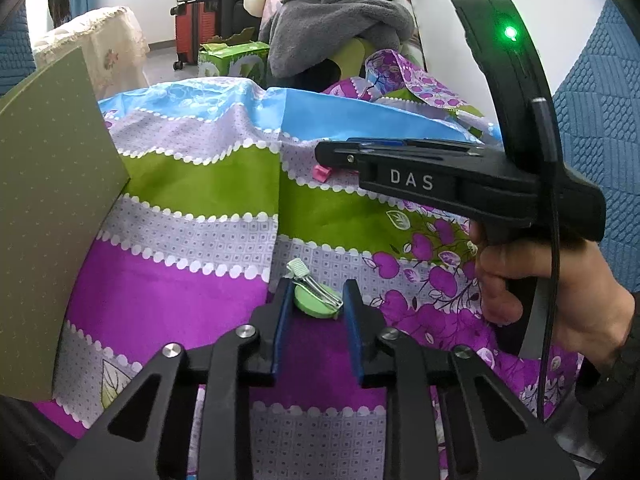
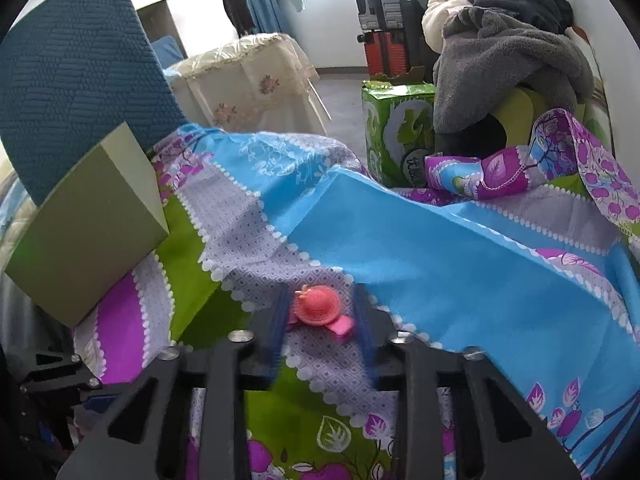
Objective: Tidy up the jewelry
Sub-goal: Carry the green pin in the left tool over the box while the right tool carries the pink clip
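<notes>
A green round hair clip (image 1: pixel 318 300) with a metal clasp lies on the patterned cloth between the fingers of my left gripper (image 1: pixel 316 300), which is open around it. A pink hat-shaped hair clip (image 2: pixel 320 310) lies on the cloth between the fingers of my right gripper (image 2: pixel 322 312), also open around it. In the left wrist view the right gripper (image 1: pixel 332 154) reaches in from the right, above the pink clip (image 1: pixel 322 172). An olive-green box (image 1: pixel 52 200) stands at the left; it also shows in the right wrist view (image 2: pixel 84 232).
A colourful cloth (image 1: pixel 192 208) covers the work surface, bunched up at the back right (image 2: pixel 520 172). Behind it are a green carton (image 2: pixel 396 128), a pile of clothes (image 2: pixel 500 52), a red suitcase (image 1: pixel 192 28) and a blue cushion (image 2: pixel 80 72).
</notes>
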Available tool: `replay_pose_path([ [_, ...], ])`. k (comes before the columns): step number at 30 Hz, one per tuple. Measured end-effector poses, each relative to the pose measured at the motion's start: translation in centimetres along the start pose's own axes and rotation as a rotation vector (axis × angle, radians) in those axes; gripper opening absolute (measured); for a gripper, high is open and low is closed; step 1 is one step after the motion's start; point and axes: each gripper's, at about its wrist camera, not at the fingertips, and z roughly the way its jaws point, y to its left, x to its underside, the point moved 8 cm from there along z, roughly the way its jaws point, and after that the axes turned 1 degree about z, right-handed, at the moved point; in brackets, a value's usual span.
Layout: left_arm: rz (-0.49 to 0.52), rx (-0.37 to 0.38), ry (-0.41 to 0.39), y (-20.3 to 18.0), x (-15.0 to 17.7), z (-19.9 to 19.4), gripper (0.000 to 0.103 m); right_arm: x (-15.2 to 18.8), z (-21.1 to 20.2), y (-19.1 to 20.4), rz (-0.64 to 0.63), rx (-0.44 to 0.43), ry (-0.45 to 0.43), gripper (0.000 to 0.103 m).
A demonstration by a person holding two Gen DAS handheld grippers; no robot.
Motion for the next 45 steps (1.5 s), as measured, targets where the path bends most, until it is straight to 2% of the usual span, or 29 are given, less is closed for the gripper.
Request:
replay_pose_path([
  [3,0.0,0.012,0.004,0.1,0.0,0.0,0.026,0.0,-0.1,0.0,-0.005,0.009,0.005,0.022],
  [17,-0.027,0.06,0.013,0.8,-0.4,-1.4,0.026,0.2,-3.2,-0.9,0.054,0.112,-0.01,0.022],
  [20,-0.033,0.064,0.031,1.1,-0.3,-1.5,0.026,0.8,-4.3,-1.5,0.084,0.205,0.007,0.022],
  [26,-0.033,0.08,0.027,1.4,-0.6,-2.6,0.026,2.5,-6.5,-1.8,0.194,0.255,0.019,0.022],
  [35,-0.014,0.121,0.031,1.6,-0.5,-4.6,0.026,4.9,-11.9,0.9,0.261,0.375,-0.01,0.022],
  [45,0.027,0.159,0.016,2.0,-0.7,-8.3,0.026,8.1,-15.2,5.2,0.393,0.36,-0.012,0.022],
])
